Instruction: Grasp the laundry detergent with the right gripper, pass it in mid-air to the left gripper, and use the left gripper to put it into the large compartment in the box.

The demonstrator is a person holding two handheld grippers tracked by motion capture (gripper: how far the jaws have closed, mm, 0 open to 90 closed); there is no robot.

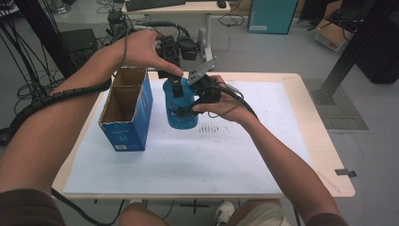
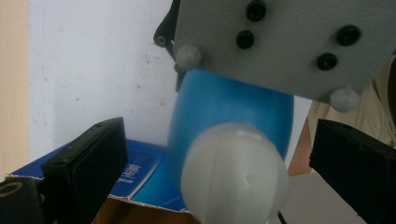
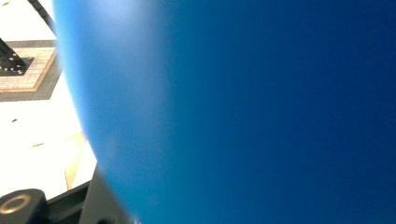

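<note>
A blue bottle (image 1: 181, 112) with a white cap (image 2: 233, 175) is held a little above the white sheet, next to the box. My right gripper (image 1: 196, 101) is shut on the bottle's side from the right; its grey plate (image 2: 289, 42) rises above the bottle. Up close, the bottle's blue wall (image 3: 243, 112) lies against one black finger (image 3: 70, 207). My left gripper (image 1: 175, 79) comes down from above onto the bottle's top. Its jaws (image 2: 217, 144) stand open on either side of the cap, with a gap on both sides.
An open blue cardboard box (image 1: 126, 110) stands upright left of the bottle, its inside bare. A white sheet (image 1: 211, 155) covers most of the wooden table (image 1: 310, 136). Cables, stands and boxes lie on the floor behind the table.
</note>
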